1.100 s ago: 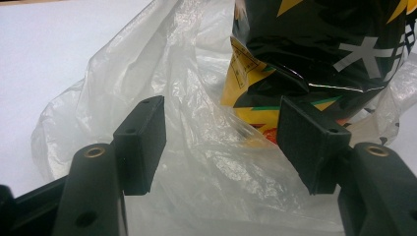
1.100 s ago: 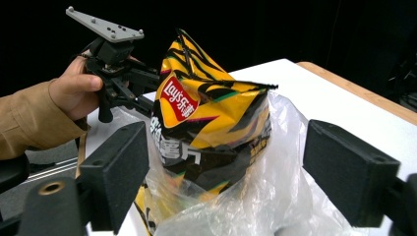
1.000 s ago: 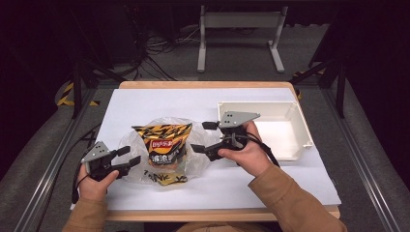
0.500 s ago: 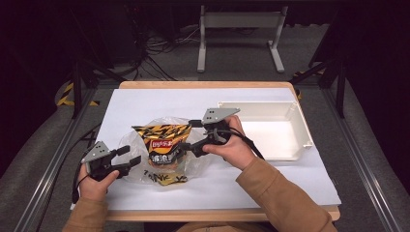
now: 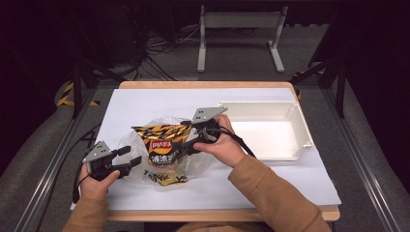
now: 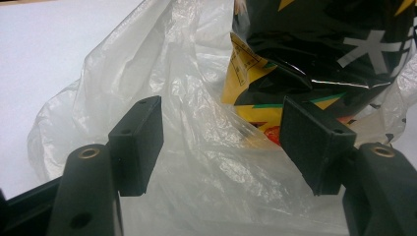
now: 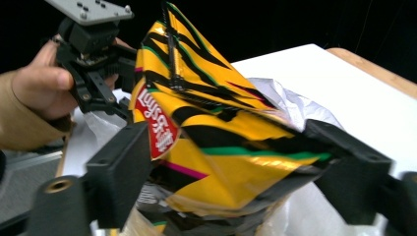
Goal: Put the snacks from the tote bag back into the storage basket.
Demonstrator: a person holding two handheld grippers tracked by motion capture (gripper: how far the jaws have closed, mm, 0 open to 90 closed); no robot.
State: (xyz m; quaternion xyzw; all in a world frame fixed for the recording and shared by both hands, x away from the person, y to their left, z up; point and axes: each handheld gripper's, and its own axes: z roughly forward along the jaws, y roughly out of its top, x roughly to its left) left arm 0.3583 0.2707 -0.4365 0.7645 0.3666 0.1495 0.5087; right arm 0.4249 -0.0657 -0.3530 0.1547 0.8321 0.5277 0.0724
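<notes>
The left gripper (image 5: 131,155) sits close to the person, at the near left edge of the clear bag (image 5: 140,166). In the left gripper view its jaws stand apart, with loose bag plastic (image 6: 196,162) lying between them. I cannot tell if the pads (image 6: 140,142) really pinch it; they look like they just rest by it. A bit farther in, the chip bag (image 5: 162,145) stands up inside the clear bag, in the middle of the desk (image 5: 145,101). Its top half pokes out of the plastic and its bottom is still down inside. The right gripper (image 5: 186,137) is at the chip bag's right side. In the right gripper view the yellow and black chip bag (image 7: 221,128) is right between its jaws. The jaws have just been closing, and the pads (image 7: 123,172) look like they touch the sides, but the squeeze does not look tight yet. Past the bags, on the right of the desk, the white tray (image 5: 270,154) waits with nothing in it. So I think the job is near its start. The chip bag is partly out and is being grabbed. It still has to be pulled free of the clear bag, and then I guess it goes in the tray.
</notes>
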